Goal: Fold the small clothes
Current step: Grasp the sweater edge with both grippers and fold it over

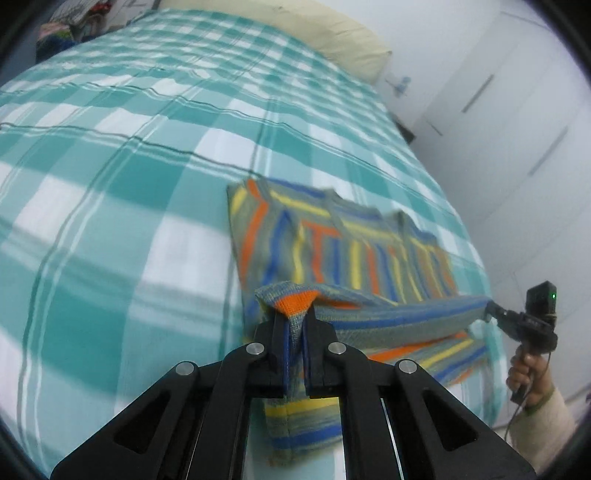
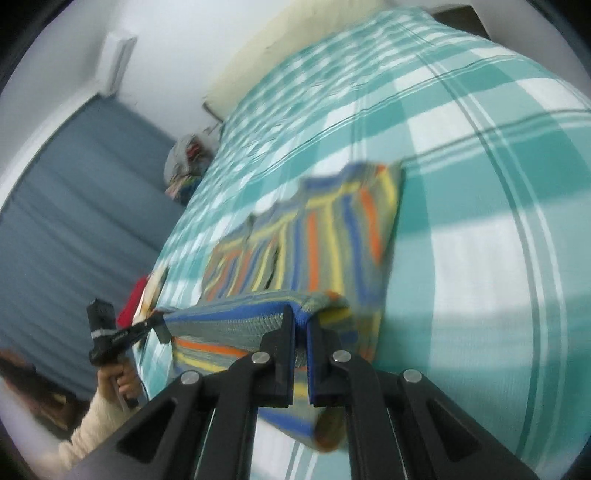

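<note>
A small knitted striped sweater (image 1: 347, 243) in blue, orange, yellow and grey lies on the teal checked bedspread (image 1: 122, 206). My left gripper (image 1: 294, 314) is shut on its near left corner, lifted above the bed. My right gripper (image 2: 301, 317) is shut on the other near corner of the sweater (image 2: 314, 240). The near hem is stretched taut between them and folds over the lower part. The right gripper also shows in the left wrist view (image 1: 491, 308); the left gripper shows in the right wrist view (image 2: 160, 325).
A cream pillow (image 1: 332, 33) lies at the head of the bed. A pile of clothes (image 2: 188, 162) sits at the bed's far corner, something red (image 2: 133, 302) beside the bed. White wardrobe doors (image 1: 517, 129) and a blue curtain (image 2: 74, 221) flank the bed.
</note>
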Tool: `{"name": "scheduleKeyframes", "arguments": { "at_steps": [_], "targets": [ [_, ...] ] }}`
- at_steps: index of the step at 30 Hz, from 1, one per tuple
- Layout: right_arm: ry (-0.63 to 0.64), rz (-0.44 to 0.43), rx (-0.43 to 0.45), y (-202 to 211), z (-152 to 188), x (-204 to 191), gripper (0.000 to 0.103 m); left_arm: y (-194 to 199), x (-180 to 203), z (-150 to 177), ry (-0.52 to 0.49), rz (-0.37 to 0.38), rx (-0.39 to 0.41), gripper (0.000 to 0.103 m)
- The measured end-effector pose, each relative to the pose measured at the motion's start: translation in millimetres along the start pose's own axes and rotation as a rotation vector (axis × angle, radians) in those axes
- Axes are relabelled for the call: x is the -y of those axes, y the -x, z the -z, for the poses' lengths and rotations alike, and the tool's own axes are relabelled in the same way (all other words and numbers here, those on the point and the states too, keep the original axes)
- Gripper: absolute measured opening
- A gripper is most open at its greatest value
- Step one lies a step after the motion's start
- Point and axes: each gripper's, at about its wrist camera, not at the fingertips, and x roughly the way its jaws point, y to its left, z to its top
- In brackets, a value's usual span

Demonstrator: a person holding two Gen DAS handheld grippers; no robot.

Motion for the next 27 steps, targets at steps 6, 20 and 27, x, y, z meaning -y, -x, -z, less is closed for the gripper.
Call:
{"name": "scheduleKeyframes", "arguments": {
  "at_steps": [6, 20, 27],
  "targets": [
    [-0.097, 0.037, -0.008, -54, -67, 37, 0.005, -56, -4, -58, 0.033, -0.032, -0.029, 0.006],
    [0.125, 0.095, -0.016, 3, -38, 23, 0.034, -7, -21, -2, 0.013, 0.043, -0.052, 0.062],
    [0.410, 0.128, -0.174, -16, 58, -10, 0.052, -22, 5, 58, -0.121, 0.003, -0.035, 0.029]
  ]
}}
